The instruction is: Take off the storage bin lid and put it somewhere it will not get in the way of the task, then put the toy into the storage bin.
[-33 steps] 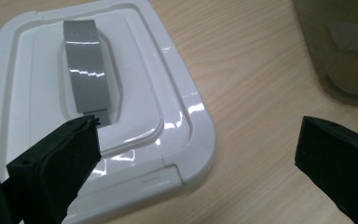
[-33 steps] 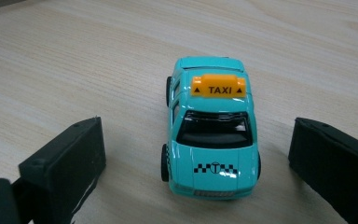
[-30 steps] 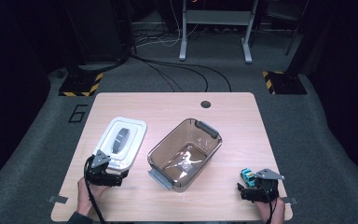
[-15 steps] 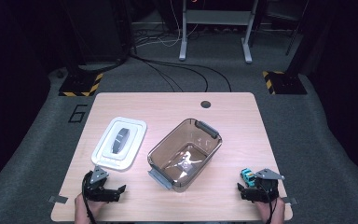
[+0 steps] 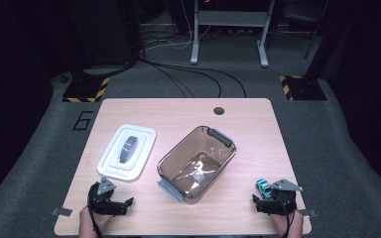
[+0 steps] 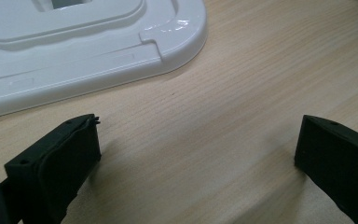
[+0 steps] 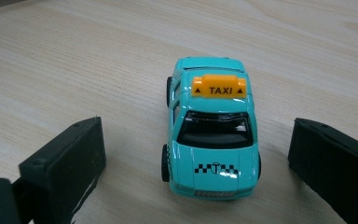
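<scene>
Toy taxi (image 7: 212, 135) sits between open right gripper (image 7: 196, 154) jaws.

A light wooden table (image 5: 258, 124) is carrying a white lid (image 5: 127, 151) lying flat at left, a clear brown plastic container (image 5: 197, 163) sitting at centre, and a turquoise toy taxi (image 7: 211, 127) standing on its wheels near the right front corner. A dark round hole (image 5: 219, 110) is showing near the far edge.
</scene>
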`<state>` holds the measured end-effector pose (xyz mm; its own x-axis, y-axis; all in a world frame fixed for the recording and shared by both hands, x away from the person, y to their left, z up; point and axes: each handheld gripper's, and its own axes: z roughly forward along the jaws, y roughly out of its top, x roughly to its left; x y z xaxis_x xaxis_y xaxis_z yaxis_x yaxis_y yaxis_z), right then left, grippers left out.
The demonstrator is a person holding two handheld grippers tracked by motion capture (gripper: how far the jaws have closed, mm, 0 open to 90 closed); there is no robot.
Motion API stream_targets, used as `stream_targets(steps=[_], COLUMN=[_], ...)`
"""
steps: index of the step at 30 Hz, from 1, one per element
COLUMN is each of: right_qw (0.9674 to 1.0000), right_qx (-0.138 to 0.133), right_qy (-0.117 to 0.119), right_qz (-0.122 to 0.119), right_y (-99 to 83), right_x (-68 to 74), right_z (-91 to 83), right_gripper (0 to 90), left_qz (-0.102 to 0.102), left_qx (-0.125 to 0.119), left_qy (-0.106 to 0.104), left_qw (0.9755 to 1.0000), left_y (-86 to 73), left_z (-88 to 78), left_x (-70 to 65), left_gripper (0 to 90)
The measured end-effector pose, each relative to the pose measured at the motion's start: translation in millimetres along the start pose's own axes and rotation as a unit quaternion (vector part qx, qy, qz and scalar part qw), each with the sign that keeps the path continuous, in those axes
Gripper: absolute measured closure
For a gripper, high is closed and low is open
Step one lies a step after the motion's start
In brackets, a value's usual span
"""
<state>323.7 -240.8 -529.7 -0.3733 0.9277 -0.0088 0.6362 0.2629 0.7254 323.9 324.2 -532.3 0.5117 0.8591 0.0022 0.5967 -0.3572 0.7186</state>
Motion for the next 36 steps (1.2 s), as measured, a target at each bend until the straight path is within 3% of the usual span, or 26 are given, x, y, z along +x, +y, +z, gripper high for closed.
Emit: stream_targets(steps=[31, 36], right_qw=[0.9998, 0.9998], right_qx=[0.008, -0.008], right_qy=[-0.019, -0.018], right_qz=[0.000, 0.006], right_y=[3.2, 5.3], right_x=[1.6, 1.0], right_z=[-0.4, -3.0], right_gripper=[0.1, 0.0], left_qz=[0.001, 0.001], left_qx=[0.000, 0.000], left_qy=[0.000, 0.000], left_qw=[1.0000, 1.0000], left_y=[0.9, 0.9], left_z=[0.6, 0.7], left_x=[0.0, -0.1], left_gripper=[0.0, 0.0])
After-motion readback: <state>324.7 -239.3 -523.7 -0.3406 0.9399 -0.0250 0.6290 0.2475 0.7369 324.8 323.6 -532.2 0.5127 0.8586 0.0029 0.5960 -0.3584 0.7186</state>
